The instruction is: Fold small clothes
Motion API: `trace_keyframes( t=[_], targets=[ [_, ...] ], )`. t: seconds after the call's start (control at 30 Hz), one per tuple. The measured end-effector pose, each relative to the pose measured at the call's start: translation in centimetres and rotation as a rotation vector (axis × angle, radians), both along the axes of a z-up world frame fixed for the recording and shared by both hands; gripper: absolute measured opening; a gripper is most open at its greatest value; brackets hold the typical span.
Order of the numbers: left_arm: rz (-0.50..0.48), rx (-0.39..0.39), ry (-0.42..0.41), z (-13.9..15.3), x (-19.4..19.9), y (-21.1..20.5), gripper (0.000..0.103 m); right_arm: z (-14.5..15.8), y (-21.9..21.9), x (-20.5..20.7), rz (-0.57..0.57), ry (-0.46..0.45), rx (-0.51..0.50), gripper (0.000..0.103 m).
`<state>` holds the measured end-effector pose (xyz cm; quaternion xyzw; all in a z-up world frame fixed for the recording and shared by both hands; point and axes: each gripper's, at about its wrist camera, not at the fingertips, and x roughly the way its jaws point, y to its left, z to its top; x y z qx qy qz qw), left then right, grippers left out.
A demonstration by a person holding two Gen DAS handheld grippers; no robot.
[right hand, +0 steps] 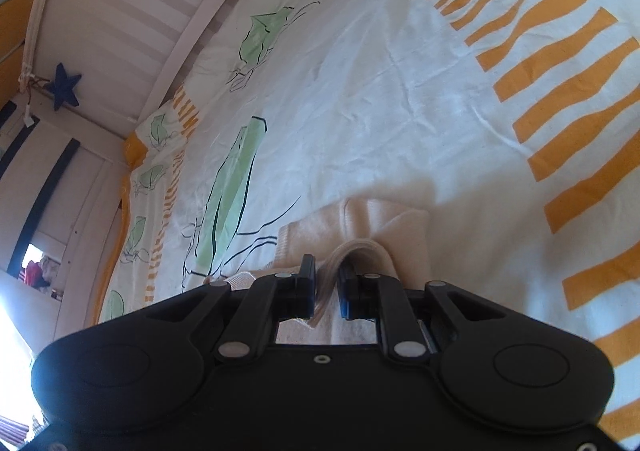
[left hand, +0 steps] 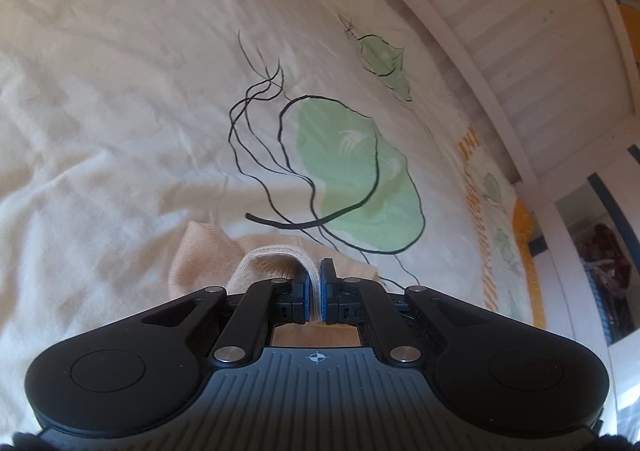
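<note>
Both claws pinching the garment

Here, the small peach knit garment [left hand: 200, 251] lies on a cream bedsheet w/ green leaf print & orange stripes [left hand: 120, 111]. Left gripper [left hand: 319, 275] is clamped tight on a folded hem. Right gripper [right hand: 326, 275] is nearly closed, gripping a thicker bunch of the same fabric [right hand: 380, 219].

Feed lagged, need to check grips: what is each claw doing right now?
Left claw: shut on an edge of the peach garment.
Right claw: shut on a bunched fold of the peach garment.
</note>
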<state>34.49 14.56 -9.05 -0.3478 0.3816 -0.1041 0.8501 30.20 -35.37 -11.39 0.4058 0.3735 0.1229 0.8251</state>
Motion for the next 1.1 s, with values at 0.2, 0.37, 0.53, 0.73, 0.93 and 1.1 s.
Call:
trace_keyframes(
  t=[0.2, 0.37, 0.53, 0.73, 0.93, 1.1],
  targets=[
    [-0.009, -0.023, -0.017, -0.9, 1.0, 0.2, 0.005, -0.8, -0.5, 0.2, -0.02, -0.019, 0.01, 0.023],
    [0.048, -0.005, -0.115, 0.9, 0.8, 1.1, 0.073, 0.0, -0.7, -0.4, -0.045, -0.078, -0.024, 0.024],
    [-0.028, 0.19, -0.156, 4.4, -1.1, 0.1, 0.078, 3.0, -0.2, -1.9, -0.076, -0.21, -0.166, 0.059],
    [-0.279, 0.552, -0.181, 5.3, -4.5, -5.9, 0.086, 4.8, 2.6, -2.3, 0.046, -0.247, -0.355, 0.08],
    [-0.477, 0.736, -0.206, 2.9, -7.4, -11.3, 0.099, 4.8, 8.1, -3.6, 0.264, -0.252, -0.6, 0.098],
    [-0.474, 0.894, -0.175, 0.8, -6.2, -12.7, 0.102, 3.9, 10.7, -4.1, 0.352, -0.258, -0.727, 0.098]
  ],
)
